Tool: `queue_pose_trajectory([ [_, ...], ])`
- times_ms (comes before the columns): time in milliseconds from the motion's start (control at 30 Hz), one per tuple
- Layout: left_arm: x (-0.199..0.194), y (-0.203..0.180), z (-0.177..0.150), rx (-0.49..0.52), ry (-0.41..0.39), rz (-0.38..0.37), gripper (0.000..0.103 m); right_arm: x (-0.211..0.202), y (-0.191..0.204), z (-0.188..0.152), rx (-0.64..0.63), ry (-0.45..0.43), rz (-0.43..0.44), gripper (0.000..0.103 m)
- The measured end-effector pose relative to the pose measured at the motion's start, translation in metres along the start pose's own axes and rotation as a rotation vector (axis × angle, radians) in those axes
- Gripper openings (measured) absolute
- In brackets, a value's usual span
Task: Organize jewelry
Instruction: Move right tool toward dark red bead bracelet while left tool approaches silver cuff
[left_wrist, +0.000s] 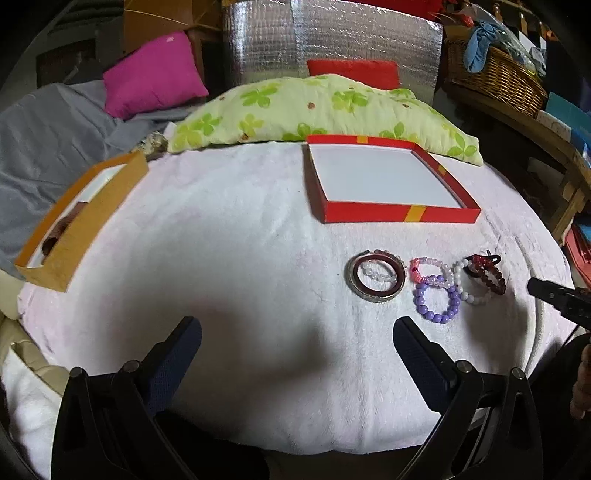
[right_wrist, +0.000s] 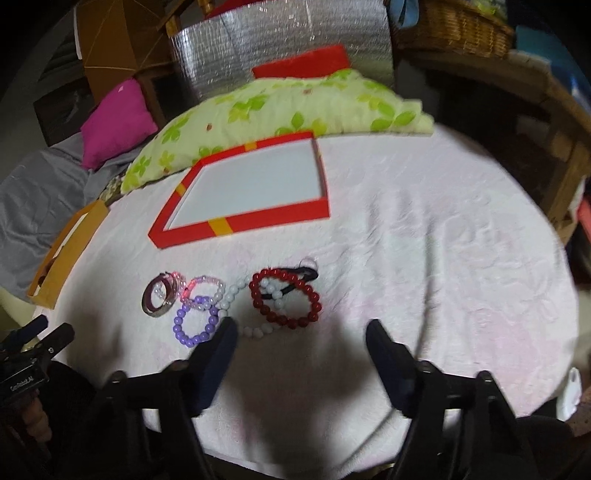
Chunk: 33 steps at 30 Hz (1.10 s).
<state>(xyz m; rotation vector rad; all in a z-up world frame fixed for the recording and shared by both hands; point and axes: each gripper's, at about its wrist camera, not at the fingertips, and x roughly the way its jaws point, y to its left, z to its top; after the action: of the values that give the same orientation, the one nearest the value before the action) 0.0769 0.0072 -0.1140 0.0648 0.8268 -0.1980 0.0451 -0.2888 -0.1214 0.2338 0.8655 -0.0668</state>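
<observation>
A cluster of jewelry lies on the white cloth: a metal bangle, a purple bead bracelet, a pink bead bracelet, a white bead strand, a dark red bead bracelet and a black hair tie. A red tray with a white floor stands empty behind them. My left gripper is open, left of the cluster. My right gripper is open, just in front of the red bracelet.
An orange-brown box sits at the cloth's left edge. A green flowered pillow lies behind the tray. A pink cushion, grey bedding and a wicker basket are beyond.
</observation>
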Motion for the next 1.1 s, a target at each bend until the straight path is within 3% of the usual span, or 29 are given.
queue_pose_trajectory([
  [67,0.007,-0.001,0.001,0.006,-0.003,-0.024,0.095,0.012,-0.005,0.000,0.019,0.032,0.018,0.054],
  [167,0.018,-0.001,0.006,0.014,-0.014,-0.035,0.084,0.023,-0.015,-0.002,0.062,0.051,0.040,0.051],
  [233,0.026,0.001,0.009,0.005,-0.008,-0.050,0.082,0.026,-0.018,-0.002,0.072,0.049,0.050,0.051],
  [533,0.071,-0.005,0.025,-0.006,0.038,-0.094,0.082,0.031,-0.021,-0.002,0.072,0.037,0.058,0.051],
  [833,0.087,-0.022,0.027,-0.012,0.059,-0.171,0.082,0.044,-0.027,0.000,0.089,0.045,0.044,0.051],
  [1100,0.097,-0.036,0.022,0.007,0.080,-0.171,0.082,0.049,-0.032,0.000,0.108,0.051,0.049,0.051],
])
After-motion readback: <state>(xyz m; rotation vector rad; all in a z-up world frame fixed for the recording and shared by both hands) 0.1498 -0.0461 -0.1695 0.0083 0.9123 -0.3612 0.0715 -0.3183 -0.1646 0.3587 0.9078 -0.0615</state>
